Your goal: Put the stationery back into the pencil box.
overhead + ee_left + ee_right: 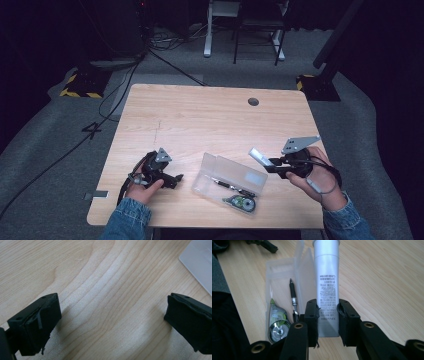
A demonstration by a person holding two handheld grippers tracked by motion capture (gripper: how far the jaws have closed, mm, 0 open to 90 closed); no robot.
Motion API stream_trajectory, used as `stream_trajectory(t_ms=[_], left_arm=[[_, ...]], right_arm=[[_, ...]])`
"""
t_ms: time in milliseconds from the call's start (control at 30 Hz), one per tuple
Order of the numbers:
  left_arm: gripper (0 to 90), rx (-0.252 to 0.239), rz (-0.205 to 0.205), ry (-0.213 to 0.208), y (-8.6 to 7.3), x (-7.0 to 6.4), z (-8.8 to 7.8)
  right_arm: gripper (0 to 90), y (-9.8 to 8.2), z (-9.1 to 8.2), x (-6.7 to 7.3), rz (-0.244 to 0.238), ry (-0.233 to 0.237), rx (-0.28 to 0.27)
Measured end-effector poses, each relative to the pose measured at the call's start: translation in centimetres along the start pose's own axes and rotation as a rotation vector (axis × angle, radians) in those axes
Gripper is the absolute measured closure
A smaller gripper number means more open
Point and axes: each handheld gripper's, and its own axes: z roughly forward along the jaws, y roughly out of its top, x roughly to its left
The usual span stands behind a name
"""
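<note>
Right claw [328,315] gripping glue stick [326,277]

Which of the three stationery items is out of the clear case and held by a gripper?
The silver glue stick, clamped in the right gripper. The black pen and the green correction tape lie in the open clear case.

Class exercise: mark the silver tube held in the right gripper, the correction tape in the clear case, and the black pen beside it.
silver tube [326,277]: right gripper view, on its printed barrel above the pads.
correction tape [277,322]: right gripper view, on its green-and-clear body.
black pen [293,298]: right gripper view, on its mid-barrel.
</note>
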Motion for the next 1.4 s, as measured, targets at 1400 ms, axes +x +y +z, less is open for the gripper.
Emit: stream_trajectory(t_ms=[1400], left_arm=[[0.5, 0.000, -0.019, 0.017, -0.4, -0.1, -0.3]], right_arm=[[71.4, 1.3, 10.1, 5.5, -0.165, 0.220, 0.148]])
